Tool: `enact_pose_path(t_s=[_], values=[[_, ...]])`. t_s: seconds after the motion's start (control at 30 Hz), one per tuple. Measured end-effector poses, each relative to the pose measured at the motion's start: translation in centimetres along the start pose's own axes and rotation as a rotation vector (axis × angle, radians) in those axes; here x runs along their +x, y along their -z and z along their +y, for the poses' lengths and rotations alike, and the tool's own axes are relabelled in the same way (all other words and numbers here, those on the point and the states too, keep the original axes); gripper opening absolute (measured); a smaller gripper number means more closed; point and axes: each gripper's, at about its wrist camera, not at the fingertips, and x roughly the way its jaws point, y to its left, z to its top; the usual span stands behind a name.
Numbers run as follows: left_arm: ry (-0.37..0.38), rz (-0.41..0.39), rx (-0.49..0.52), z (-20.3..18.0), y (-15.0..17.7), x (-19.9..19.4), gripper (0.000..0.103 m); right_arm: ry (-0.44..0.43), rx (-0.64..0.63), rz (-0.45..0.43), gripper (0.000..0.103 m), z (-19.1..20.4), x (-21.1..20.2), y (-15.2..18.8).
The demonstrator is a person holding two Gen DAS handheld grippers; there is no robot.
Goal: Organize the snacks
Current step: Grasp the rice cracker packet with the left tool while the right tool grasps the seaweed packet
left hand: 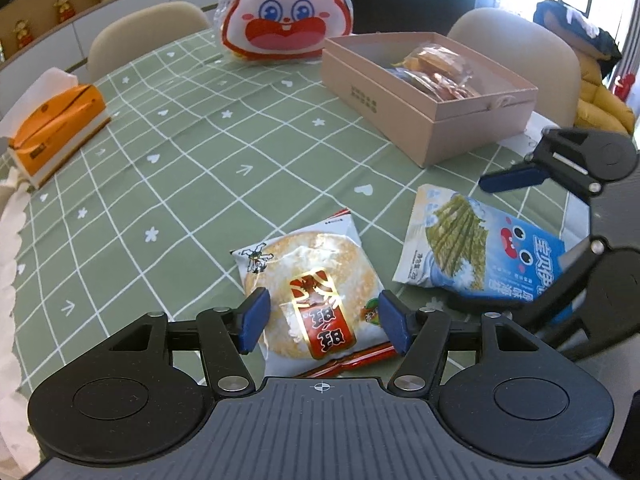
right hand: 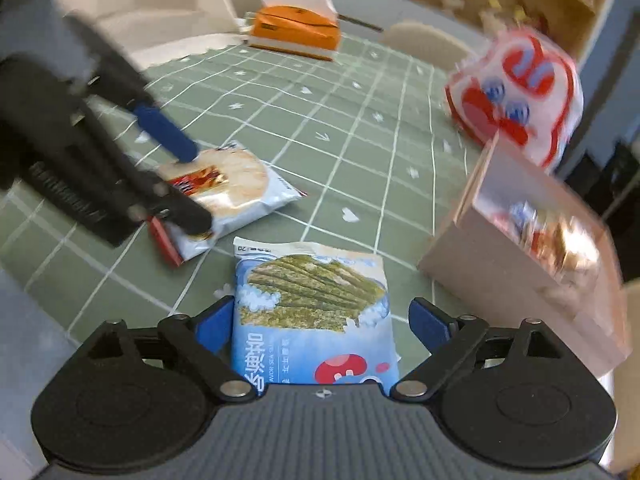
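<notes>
A rice cracker packet lies on the green checked tablecloth, between the open blue-padded fingers of my left gripper. It also shows in the right wrist view. A blue seaweed snack packet lies between the open fingers of my right gripper, which straddles it. This packet and the right gripper also show in the left wrist view. An open beige box holding wrapped snacks stands beyond.
An orange tissue box sits at the table's left. A white and red rabbit snack bag stands at the back. Beige chairs ring the table. The beige box is close on my right gripper's right.
</notes>
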Motion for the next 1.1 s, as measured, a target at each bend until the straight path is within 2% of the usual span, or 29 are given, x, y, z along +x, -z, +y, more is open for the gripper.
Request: enact_pose_path(t_s=[0.1, 0.13, 0.23, 0.3, 0.37, 0.47, 0.53, 0.63, 0.77, 0.9, 1.1], values=[[0.006, 0.003, 0.003, 0.0, -0.1, 0.0, 0.066, -0.078, 0.196, 0.062, 0.089, -2.9, 0.8, 0.2], [0.009, 0.005, 0.005, 0.0, -0.1, 0.0, 0.066, -0.063, 0.259, 0.062, 0.085, -3.7, 0.8, 0.6], [0.016, 0.009, 0.003, -0.2, -0.2, 0.2, 0.068, 0.037, 0.389, 0.065, 0.084, -5.7, 0.2, 2.0], [0.015, 0.014, 0.006, -0.5, -0.3, 0.4, 0.072, 0.067, 0.446, 0.064, 0.085, -6.4, -0.5, 3.2], [0.010, 0.023, 0.019, -1.1, -0.4, 0.7, 0.082, 0.086, 0.446, 0.054, 0.086, -6.2, -1.1, 4.2], [-0.004, 0.041, 0.050, -2.1, -0.5, 1.2, 0.092, 0.105, 0.448, 0.015, 0.087, -5.4, -1.7, 5.4], [-0.006, 0.045, 0.052, -2.4, -0.5, 1.5, 0.096, 0.116, 0.458, -0.006, 0.088, -5.0, -1.9, 5.7], [-0.011, 0.033, 0.000, -1.9, -0.8, 1.5, 0.095, 0.134, 0.465, -0.036, 0.089, -4.7, -1.8, 5.8], [-0.077, 0.030, -0.106, 0.1, -0.7, 1.5, 0.091, 0.150, 0.466, -0.087, 0.089, -4.4, -2.0, 6.5], [-0.028, 0.038, -0.212, 2.4, -0.2, 2.1, 0.094, 0.151, 0.468, -0.100, 0.092, -4.3, -2.1, 6.8], [-0.050, 0.064, -0.154, 1.6, -0.6, 2.6, 0.096, 0.139, 0.459, -0.087, 0.099, -4.2, -1.8, 6.6]])
